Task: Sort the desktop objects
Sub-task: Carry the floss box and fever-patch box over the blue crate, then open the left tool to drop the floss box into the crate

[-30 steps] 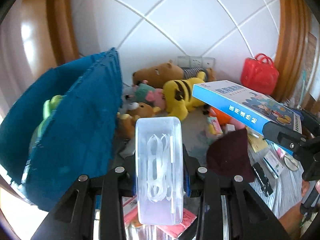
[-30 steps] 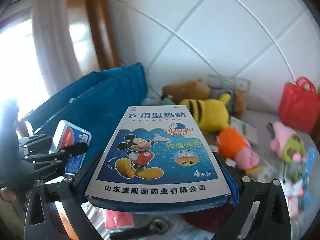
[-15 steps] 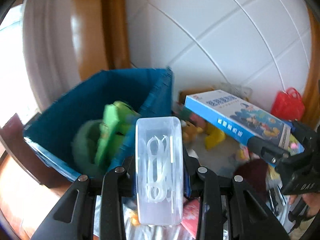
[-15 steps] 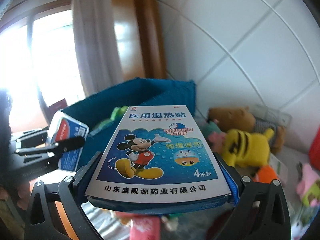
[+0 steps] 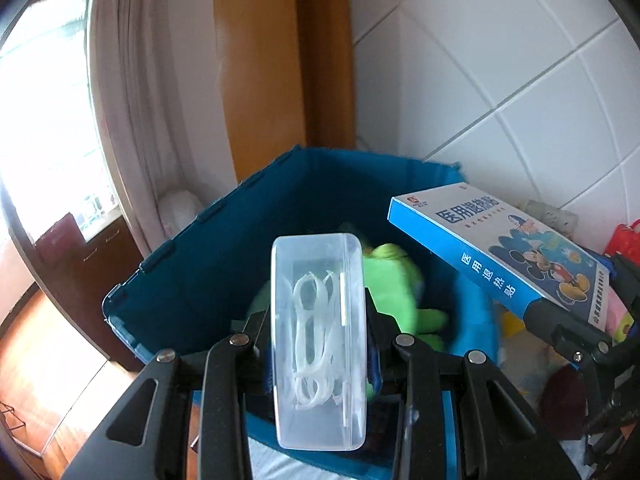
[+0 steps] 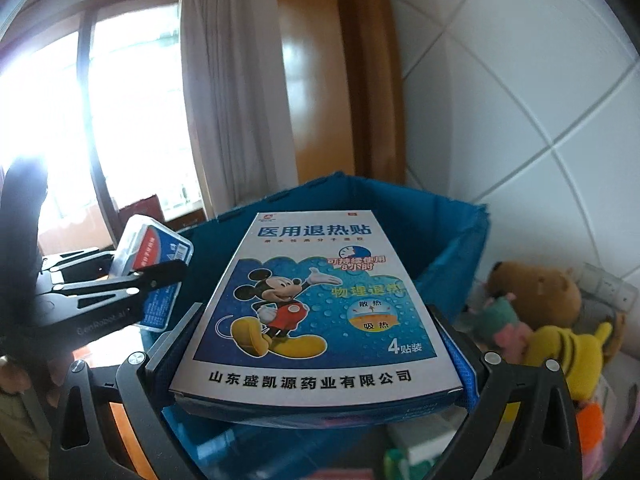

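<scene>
My left gripper is shut on a clear plastic floss-pick box and holds it over the near rim of the blue fabric bin. A green plush toy lies inside the bin. My right gripper is shut on a blue Mickey Mouse medicine box, held above the bin. The medicine box also shows in the left wrist view at the right. The left gripper with the floss box shows at the left of the right wrist view.
Plush toys, a brown bear and a yellow striped one, lie against the white tiled wall right of the bin. A red toy bag stands at the far right. A curtain and wooden frame stand behind the bin.
Both grippers have swung left with their boxes, from facing the plush toys to being over the blue bin. The bin's inside and the green plush now show.
</scene>
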Demonstrator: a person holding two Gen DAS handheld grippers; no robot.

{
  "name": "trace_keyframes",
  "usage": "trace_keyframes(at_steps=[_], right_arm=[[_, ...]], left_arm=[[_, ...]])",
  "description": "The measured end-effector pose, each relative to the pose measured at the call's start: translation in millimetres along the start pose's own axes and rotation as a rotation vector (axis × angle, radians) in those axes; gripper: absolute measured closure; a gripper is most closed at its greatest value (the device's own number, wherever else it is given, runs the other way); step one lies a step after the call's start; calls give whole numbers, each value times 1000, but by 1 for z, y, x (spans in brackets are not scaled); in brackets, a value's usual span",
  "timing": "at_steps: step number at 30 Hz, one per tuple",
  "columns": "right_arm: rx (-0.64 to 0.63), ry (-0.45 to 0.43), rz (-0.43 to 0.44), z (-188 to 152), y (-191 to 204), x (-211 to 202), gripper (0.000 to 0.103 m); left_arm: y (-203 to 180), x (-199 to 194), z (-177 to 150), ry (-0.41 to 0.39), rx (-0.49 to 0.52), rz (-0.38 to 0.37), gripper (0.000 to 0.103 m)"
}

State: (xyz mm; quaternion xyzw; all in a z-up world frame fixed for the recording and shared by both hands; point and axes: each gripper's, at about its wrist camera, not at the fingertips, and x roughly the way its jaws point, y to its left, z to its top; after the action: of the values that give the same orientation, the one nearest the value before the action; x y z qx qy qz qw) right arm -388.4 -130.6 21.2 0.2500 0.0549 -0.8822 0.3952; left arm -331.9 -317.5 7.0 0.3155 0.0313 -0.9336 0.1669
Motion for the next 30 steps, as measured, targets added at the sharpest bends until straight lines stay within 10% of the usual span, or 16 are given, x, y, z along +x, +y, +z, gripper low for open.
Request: trace_keyframes(at_steps=[14,19,30], right_arm=[[-87,213,-63,-9,51,93,1],[-102,251,-84,-14,57,96,1],[-129,261,-98,-17,60,104,0]], left_arm=[[62,97,-19,217,-13,-59,70],[62,100,-19,205,7,-57,24],[56,91,-20,186,20,-71,22]])
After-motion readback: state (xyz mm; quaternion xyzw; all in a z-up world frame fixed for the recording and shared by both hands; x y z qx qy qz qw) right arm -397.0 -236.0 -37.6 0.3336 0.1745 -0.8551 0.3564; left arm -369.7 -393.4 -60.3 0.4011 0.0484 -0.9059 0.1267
